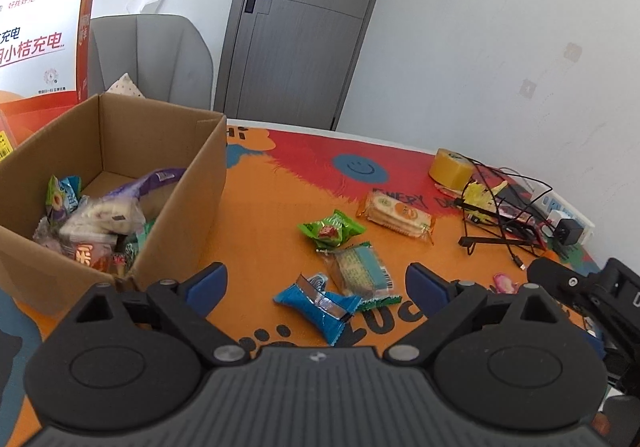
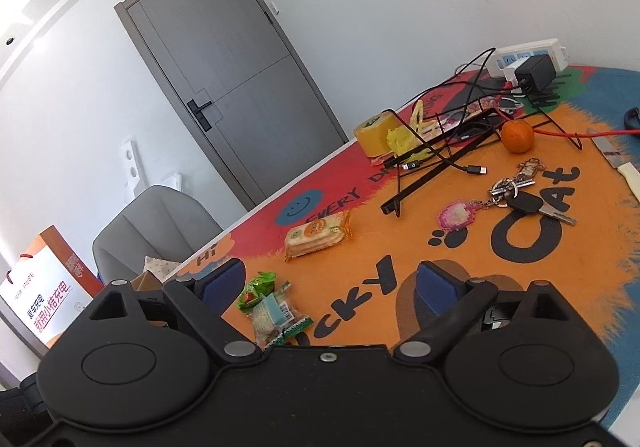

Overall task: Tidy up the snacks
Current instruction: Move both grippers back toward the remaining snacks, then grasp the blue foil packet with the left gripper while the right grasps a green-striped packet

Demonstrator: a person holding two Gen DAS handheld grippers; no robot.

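Note:
A cardboard box (image 1: 192, 183) stands on the left of the orange mat and holds several wrapped snacks (image 1: 96, 219). Loose on the mat lie a blue packet (image 1: 320, 305), a clear biscuit pack with a teal label (image 1: 360, 271), a green packet (image 1: 332, 229) and an orange cracker pack (image 1: 398, 215). My left gripper (image 1: 316, 287) is open and empty, just above the blue packet. My right gripper (image 2: 332, 287) is open and empty, hovering above the mat beside the green packet (image 2: 258, 289) and the teal-label pack (image 2: 274, 313). The cracker pack (image 2: 316, 235) lies farther off.
A yellow tape roll (image 1: 450, 167), tangled cables (image 1: 504, 223) and a power strip (image 2: 528, 57) sit at the far right. A tangerine (image 2: 517, 136), keys (image 2: 520, 199) and a knife (image 2: 616, 161) lie on the mat. A grey chair (image 1: 160, 63) and a paper bag (image 1: 44, 35) stand behind the box.

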